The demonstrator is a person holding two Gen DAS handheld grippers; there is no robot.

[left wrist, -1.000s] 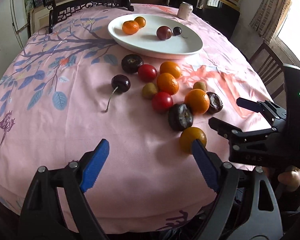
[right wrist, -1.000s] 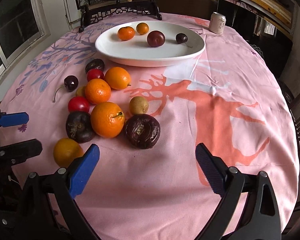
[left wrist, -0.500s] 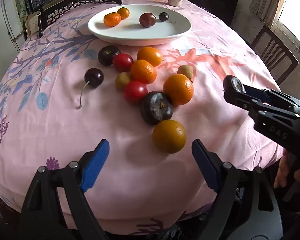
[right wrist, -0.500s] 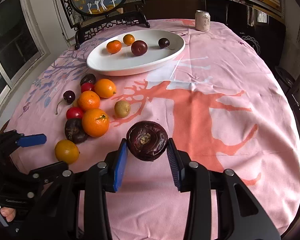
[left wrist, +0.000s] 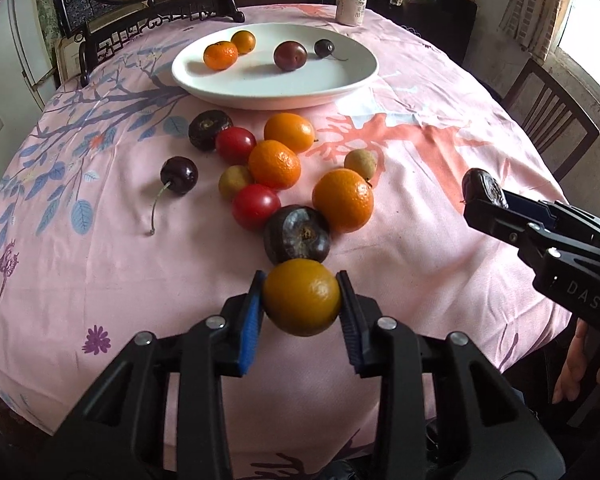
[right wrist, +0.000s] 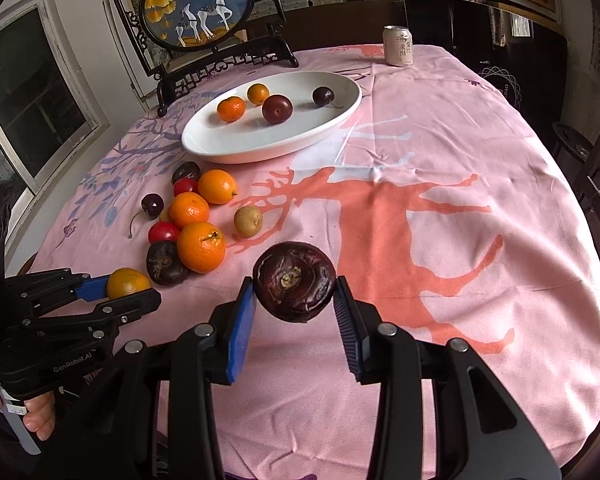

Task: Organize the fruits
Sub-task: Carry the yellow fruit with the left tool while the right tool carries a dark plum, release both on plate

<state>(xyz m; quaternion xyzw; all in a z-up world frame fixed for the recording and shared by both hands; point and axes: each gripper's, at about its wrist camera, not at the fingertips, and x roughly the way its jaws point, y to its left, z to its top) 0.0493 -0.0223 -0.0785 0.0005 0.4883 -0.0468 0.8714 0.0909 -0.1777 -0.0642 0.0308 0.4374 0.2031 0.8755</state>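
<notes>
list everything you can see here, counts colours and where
plate: 1, white, far middle of table
fruit on plate: 4, two orange, one dark red, one dark cherry
loose fruit on cloth: 10, orange, red, dark and yellow-green, clustered before the plate
tablecloth: 1, pink, printed, covers table
can: 1, pale, far edge
framed deer picture: 1, blue with black stand, behind plate
chair: 1, dark wood, right of table
left claw: 1, black with blue pads, shut on yellow-orange fruit
right claw: 1, same, shut on dark purple fruit
</notes>
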